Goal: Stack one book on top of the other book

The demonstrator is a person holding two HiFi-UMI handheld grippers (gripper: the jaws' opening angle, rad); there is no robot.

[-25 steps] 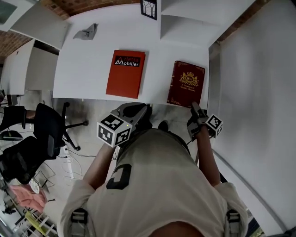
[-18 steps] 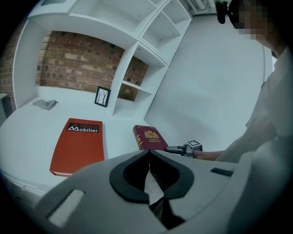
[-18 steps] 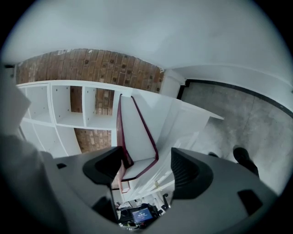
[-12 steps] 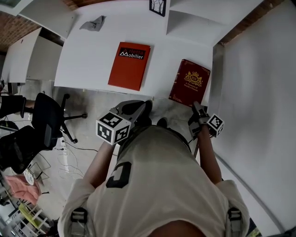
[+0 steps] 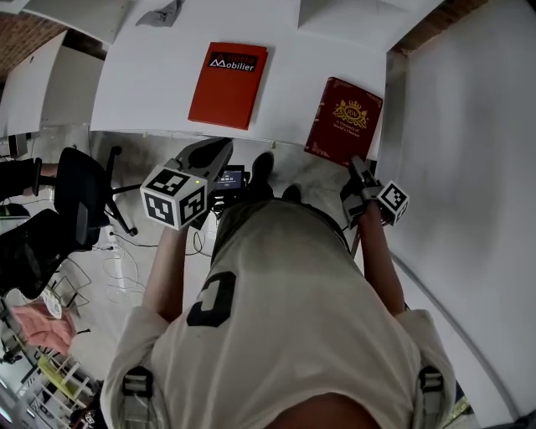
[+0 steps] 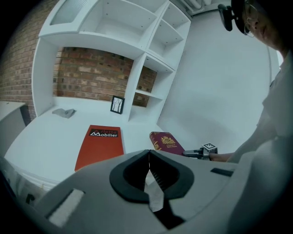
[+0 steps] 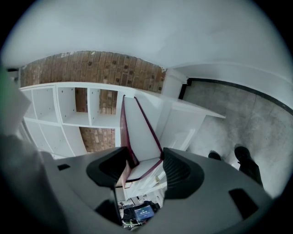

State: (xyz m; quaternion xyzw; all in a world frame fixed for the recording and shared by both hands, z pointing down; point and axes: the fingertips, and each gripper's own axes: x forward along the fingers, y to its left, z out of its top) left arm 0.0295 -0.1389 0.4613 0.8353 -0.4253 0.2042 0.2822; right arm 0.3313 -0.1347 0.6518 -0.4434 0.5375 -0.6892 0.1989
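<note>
An orange book (image 5: pixel 228 84) (image 6: pixel 99 145) lies flat on the white table (image 5: pixel 151 92). To its right a maroon book with a gold crest (image 5: pixel 343 120) (image 6: pixel 166 142) sits at the table's front right, its near corner past the edge. My right gripper (image 5: pixel 357 165) (image 7: pixel 146 167) is at that corner. Its jaws have just been closing, and the book's cover and page block (image 7: pixel 137 137) fill the gap with both pads touching. My left gripper (image 5: pixel 219 151) (image 6: pixel 149 154) hangs shut and empty in front of the table, below its edge.
A grey cloth (image 5: pixel 163 12) (image 6: pixel 64 112) and a small framed picture (image 6: pixel 117 104) lie at the table's back, under white shelves (image 6: pixel 114 27). A white wall (image 5: pixel 469 126) stands close on the right. Office chairs (image 5: pixel 79 201) stand on the floor at left.
My left gripper has swung to the left in front of the table. The right gripper stays at the maroon book's near corner. Both books show higher in the head view.
</note>
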